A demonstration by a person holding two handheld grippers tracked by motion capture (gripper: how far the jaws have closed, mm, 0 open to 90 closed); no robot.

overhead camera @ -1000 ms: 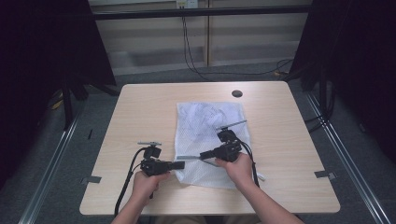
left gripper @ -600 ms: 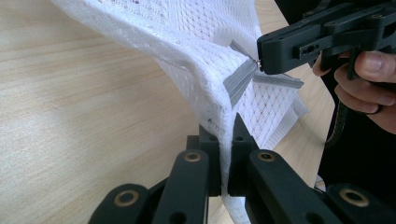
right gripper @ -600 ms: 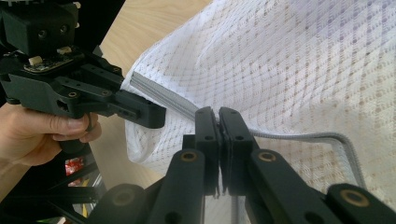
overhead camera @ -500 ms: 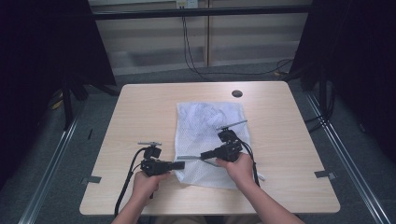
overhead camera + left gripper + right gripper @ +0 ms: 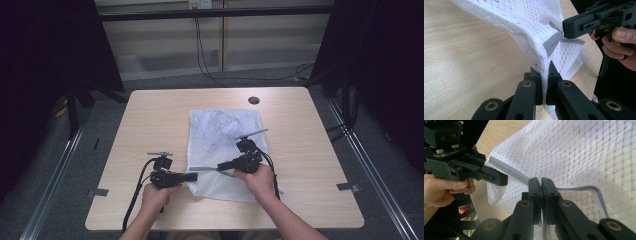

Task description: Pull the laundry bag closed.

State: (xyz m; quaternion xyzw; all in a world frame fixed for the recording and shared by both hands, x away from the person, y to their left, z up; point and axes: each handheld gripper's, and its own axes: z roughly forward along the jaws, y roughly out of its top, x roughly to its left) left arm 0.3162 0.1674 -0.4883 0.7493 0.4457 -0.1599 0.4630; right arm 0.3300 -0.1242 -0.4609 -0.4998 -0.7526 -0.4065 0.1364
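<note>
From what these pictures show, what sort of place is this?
Probably a lab or recording studio set up for data collection: a bare wooden table ringed by black curtains, cables hanging from the back wall, and handheld grippers working a white mesh bag.

Overhead view, two close (tong-mounted) cameras

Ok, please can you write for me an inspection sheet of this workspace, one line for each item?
Surface: light wooden table with a round dark hole near the far edge.
Job's things: white mesh bag lies flat, its grey zipper edge at the near left corner lifted.
Clutter: nothing seen.
Grippers: left gripper shut on the bag's edge; right gripper shut on the grey zipper strip.
Cables: a black cable trails from each gripper toward the person; more run on the floor behind.
Surroundings: grey carpet, dark curtains at both sides, metal frame rails.
</note>
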